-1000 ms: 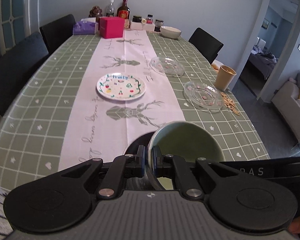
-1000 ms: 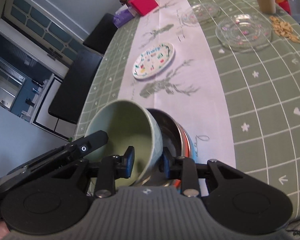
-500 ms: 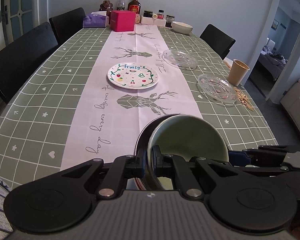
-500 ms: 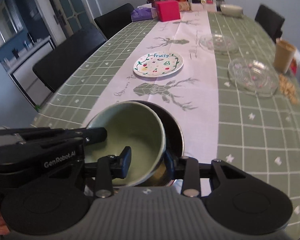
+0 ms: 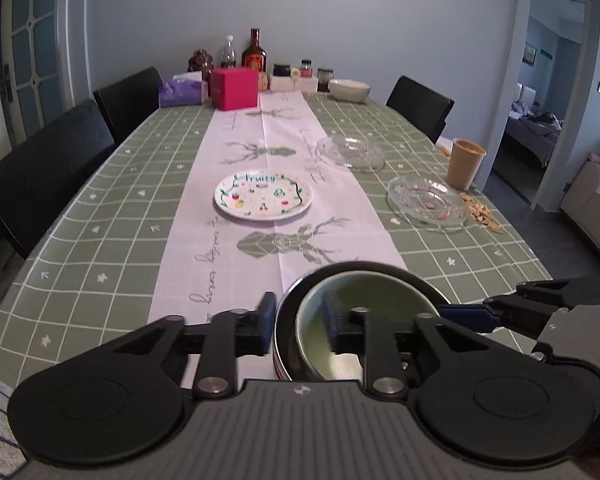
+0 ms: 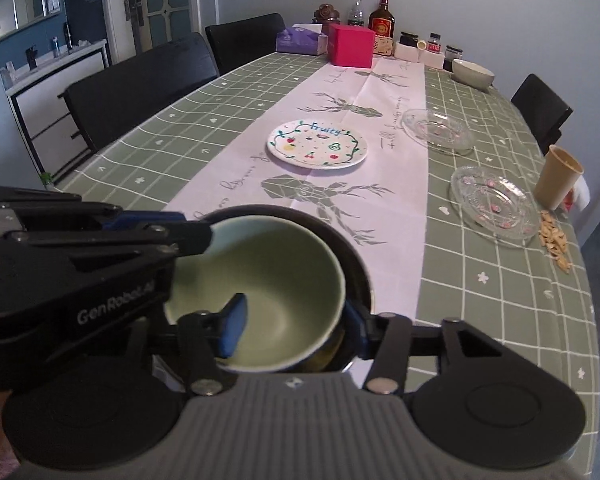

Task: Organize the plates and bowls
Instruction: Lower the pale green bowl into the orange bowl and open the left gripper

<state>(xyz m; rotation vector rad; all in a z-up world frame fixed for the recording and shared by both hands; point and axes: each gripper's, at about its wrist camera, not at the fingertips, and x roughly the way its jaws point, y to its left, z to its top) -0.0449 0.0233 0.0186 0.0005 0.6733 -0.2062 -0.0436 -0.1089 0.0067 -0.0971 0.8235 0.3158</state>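
A pale green bowl [image 5: 374, 300] [image 6: 276, 280] sits nested inside a dark bowl [image 5: 364, 270] [image 6: 320, 220] at the table's near edge. My left gripper [image 5: 299, 320] straddles both rims on the left side, one pad outside the dark bowl and one inside the green bowl. Its jaws are opening and the pads stand off the rims. My right gripper [image 6: 294, 328] straddles the green bowl's near wall, its jaws opening too, with a gap at each pad. A painted fruit plate [image 5: 263, 196] [image 6: 317, 145] lies on the white runner farther up the table.
Two glass plates [image 5: 427, 200] [image 5: 350, 152] lie on the right, beside a tan cup [image 5: 465, 163] and scattered nuts [image 5: 480, 214]. A white bowl [image 5: 349, 90], pink box [image 5: 235, 88], bottles and jars stand at the far end. Black chairs [image 5: 48, 168] line the sides.
The green bowl went from tilted to upright inside the dark bowl. Both grippers' jaws have opened off its rim. The right wrist view rolled to level.
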